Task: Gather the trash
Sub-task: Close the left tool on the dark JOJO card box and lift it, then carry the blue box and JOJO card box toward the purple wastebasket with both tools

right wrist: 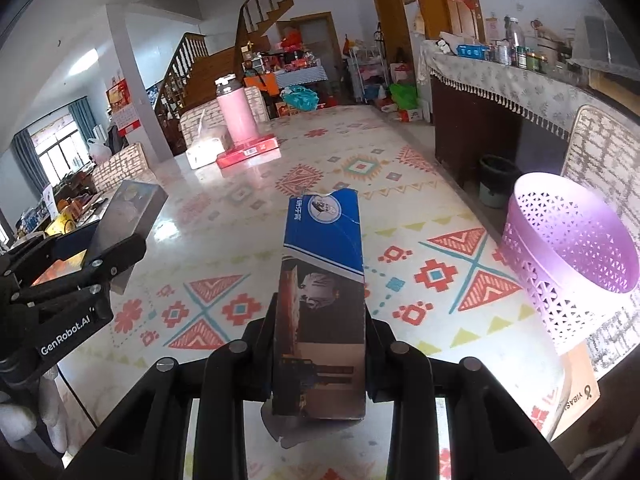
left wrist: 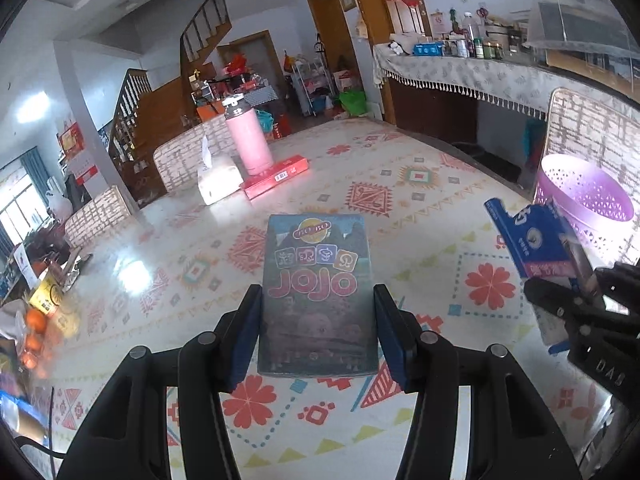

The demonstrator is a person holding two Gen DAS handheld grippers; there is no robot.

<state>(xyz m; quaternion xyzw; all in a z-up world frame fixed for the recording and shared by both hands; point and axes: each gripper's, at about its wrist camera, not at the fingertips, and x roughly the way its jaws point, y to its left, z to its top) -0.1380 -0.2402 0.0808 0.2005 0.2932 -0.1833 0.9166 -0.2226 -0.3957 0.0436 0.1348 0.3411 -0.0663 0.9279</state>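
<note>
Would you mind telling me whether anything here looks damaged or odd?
Yes: the blue carton held in the right gripper has a ragged, torn-open far end. The JOJO box in the left gripper looks intact.

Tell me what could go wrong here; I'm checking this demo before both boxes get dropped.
The purple basket stands at the table's edge, so a nudge from the right gripper with its blue box might tip it off. The left gripper holds the JOJO box close by; the two could collide.

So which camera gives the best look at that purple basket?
The right wrist view: the purple basket shows whole, with its rim, open inside and perforated wall. In the left wrist view it is partly hidden behind the blue box.
</note>
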